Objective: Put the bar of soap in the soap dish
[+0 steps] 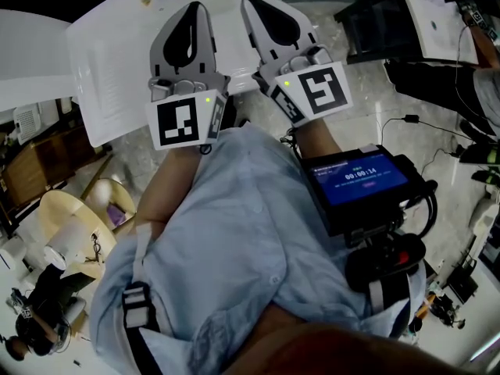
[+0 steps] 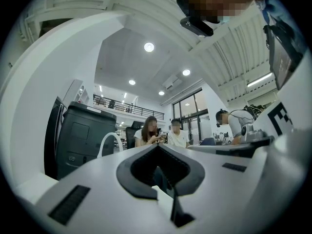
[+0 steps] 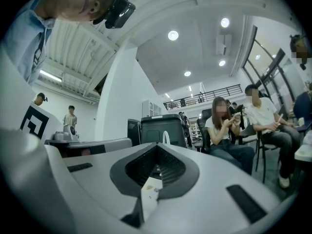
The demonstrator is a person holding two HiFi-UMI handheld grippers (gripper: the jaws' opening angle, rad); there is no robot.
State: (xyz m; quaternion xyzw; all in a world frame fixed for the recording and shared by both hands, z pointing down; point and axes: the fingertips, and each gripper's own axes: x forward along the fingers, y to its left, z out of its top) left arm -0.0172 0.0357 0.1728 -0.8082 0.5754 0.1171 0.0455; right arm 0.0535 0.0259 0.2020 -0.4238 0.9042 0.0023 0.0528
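While held side by side above the white table [image 1: 101,61], the left gripper [image 1: 196,10] and right gripper [image 1: 250,2] point outward. Each has its jaws pressed together, gripping nothing.

Matt plastic left tongs [image 1: 196,8], creased cloth shirt [image 1: 234,233]

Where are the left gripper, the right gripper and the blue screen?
left gripper [image 1: 195,11]: head view, where its closed fingers meet at the tip.
right gripper [image 1: 251,4]: head view, where its closed fingers meet at the tip.
blue screen [image 1: 361,180]: head view, middle of the display.
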